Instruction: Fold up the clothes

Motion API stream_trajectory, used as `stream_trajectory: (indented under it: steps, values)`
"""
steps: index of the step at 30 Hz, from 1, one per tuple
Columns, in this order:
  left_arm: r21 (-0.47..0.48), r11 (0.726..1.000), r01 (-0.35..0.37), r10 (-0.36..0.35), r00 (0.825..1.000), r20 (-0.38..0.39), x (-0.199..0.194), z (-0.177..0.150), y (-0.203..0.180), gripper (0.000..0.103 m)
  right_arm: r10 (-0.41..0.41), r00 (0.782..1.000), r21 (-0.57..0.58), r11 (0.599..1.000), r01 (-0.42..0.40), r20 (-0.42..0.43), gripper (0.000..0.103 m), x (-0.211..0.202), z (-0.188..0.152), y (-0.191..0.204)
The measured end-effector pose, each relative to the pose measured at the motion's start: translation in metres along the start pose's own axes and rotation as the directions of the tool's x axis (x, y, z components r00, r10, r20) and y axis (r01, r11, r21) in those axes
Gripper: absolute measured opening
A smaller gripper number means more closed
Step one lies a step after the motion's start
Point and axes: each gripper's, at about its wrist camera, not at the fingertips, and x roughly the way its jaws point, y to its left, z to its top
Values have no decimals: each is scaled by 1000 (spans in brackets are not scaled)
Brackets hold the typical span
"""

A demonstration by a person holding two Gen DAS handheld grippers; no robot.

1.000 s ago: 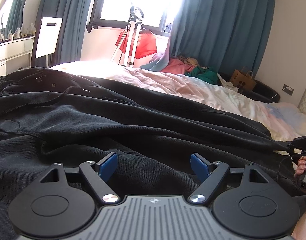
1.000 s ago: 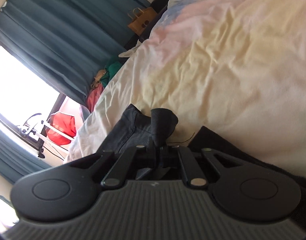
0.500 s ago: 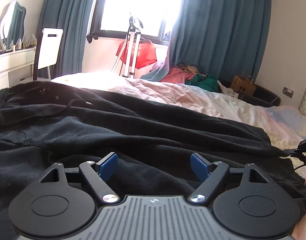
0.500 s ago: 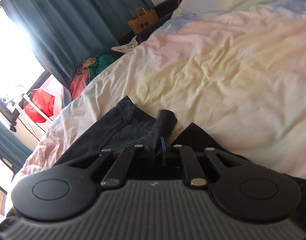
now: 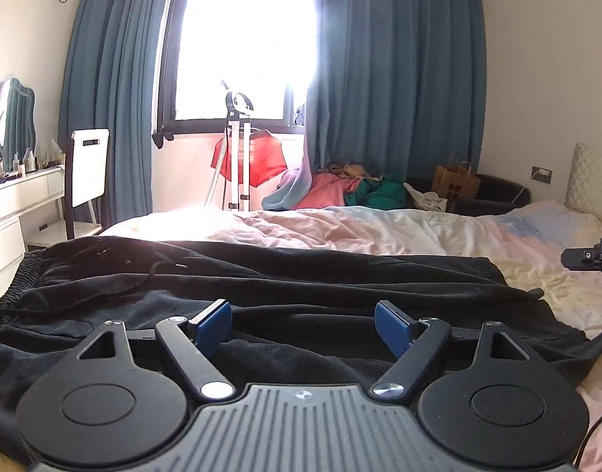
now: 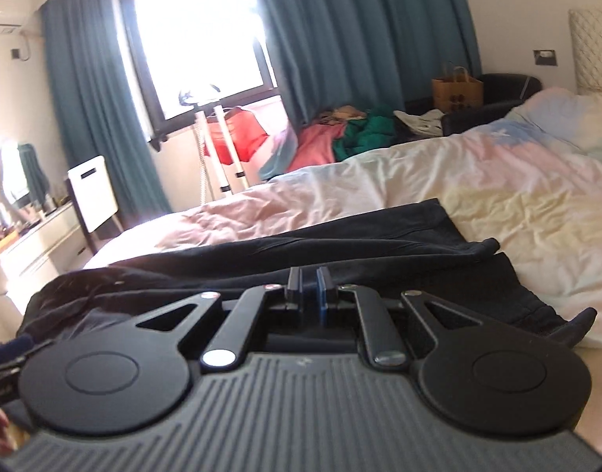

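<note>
Straight ahead at twelve o'clock, black trousers lie long-axis nine-to-three; left gripper, nearer, gapes wide, empty; right gripper nearly closed, empty

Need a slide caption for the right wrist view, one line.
Right gripper shut and empty above black trousers spread on the pastel bedspread.

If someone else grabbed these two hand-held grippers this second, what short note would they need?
Left gripper: open, holding nothing, above the black trousers.
Right gripper: shut, no cloth between its pads.
Trousers: spread lengthwise across the bed, waistband at the left in the left view, hems at the right.
Done: the legs appear laid one on the other.
Left: fold them across their length, probably hems toward the waistband.
</note>
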Motion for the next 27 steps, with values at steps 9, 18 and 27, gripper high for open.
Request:
stream_trajectory:
  steps: [9,18,27]
  values:
    - [-3,1000,-26,26,999,-35,-25,-16,-2,82,-8,1000,-101,995,8,-4,11,-20,-25,27]
    - [-203,974,-102,68,983,-170,-10,-15,61,83,-40,998,-53,998,37,-44,11,-8,-28,15]
    - [-520,754,-402,277,912,-303,-40,7,219,92,-3,997,118,993,12,-78,66,5,-27,-8]
